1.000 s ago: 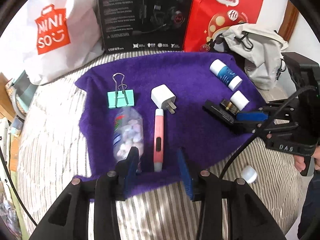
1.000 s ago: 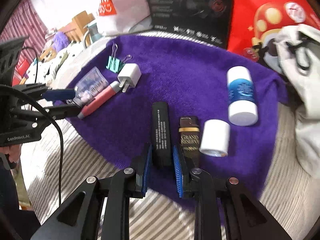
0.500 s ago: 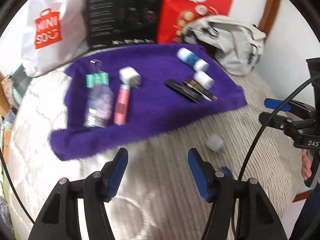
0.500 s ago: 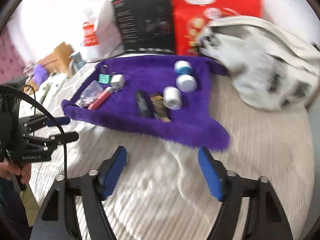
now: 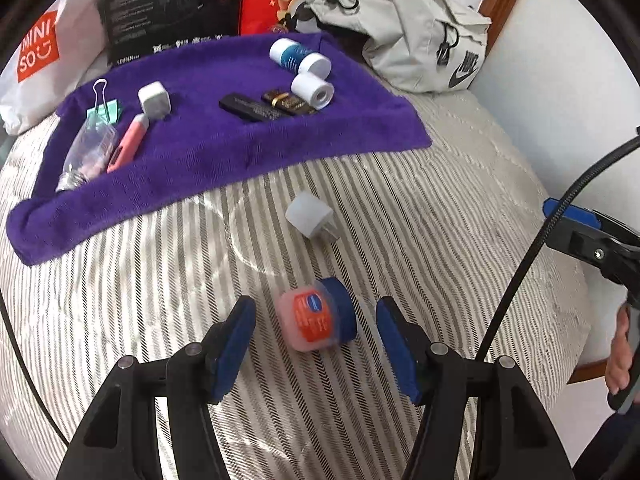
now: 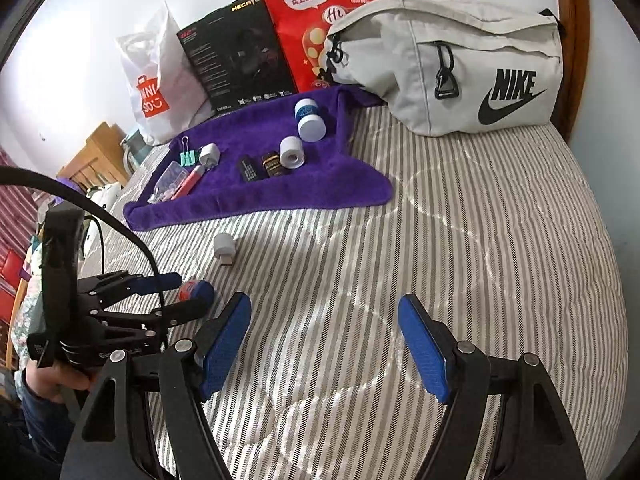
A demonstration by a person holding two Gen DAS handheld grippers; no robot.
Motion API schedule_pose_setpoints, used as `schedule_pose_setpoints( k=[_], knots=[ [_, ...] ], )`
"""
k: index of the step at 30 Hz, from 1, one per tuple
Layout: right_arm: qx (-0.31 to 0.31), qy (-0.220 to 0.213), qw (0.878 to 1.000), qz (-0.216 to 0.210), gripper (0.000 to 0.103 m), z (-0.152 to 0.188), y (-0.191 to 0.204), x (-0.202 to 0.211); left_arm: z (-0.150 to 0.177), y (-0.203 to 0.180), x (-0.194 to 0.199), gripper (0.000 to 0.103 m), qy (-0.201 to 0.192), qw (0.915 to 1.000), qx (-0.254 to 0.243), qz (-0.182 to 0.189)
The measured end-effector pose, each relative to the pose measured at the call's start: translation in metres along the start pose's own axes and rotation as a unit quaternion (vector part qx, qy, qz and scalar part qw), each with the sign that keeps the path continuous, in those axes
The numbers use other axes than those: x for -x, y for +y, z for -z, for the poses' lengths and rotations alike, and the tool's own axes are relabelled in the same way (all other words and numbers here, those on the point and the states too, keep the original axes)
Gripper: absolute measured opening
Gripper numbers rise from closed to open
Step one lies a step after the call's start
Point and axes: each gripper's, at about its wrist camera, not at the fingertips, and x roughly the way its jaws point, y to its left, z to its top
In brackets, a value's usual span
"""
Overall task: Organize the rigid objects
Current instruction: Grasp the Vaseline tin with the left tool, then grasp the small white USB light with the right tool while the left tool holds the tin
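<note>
A small pink jar with a blue lid and orange label lies on its side on the striped bedspread, between the wide-apart fingers of my left gripper, which is open and not touching it. A white plug adapter lies a little beyond it. On the purple towel rest a green binder clip, a white charger, a pink pen, a clear bottle, a black stick, a brown-gold lighter and two white bottles. My right gripper is open over bare bedspread.
A grey waist bag lies at the back right. A red bag, a black box and a white shopping bag stand behind the towel. A hand holds the left gripper at the bed's left edge.
Both grippers have pulled back from the towel toward the near bedspread. The right one let go of the black stick and opened; the left one now straddles the pink jar.
</note>
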Motion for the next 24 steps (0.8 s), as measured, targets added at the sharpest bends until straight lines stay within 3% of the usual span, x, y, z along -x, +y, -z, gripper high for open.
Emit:
schedule_pose_setpoints(
  k=[5, 11, 15, 24],
  knots=[
    [0.014, 0.013, 1.000, 0.002, 0.076, 0.002, 0.010, -0.008, 0.000, 0.000, -0.006, 0.059, -0.001, 0.9999, 0.005, -0.015],
    [0.029, 0.031, 0.999, 0.000, 0.076, 0.004, 0.021, -0.022, -0.001, -0.007, -0.008, 0.037, -0.005, 0.9993, -0.012, -0.035],
    [0.037, 0.038, 0.999, -0.003, 0.076, 0.003, 0.029, -0.027, 0.001, 0.002, -0.002, 0.037, -0.007, 0.9998, -0.010, -0.017],
    [0.080, 0.042, 0.996, -0.019, 0.076, -0.012, 0.062, -0.053, 0.007, 0.062, 0.018, 0.037, -0.015, 0.9970, 0.029, -0.070]
  ],
)
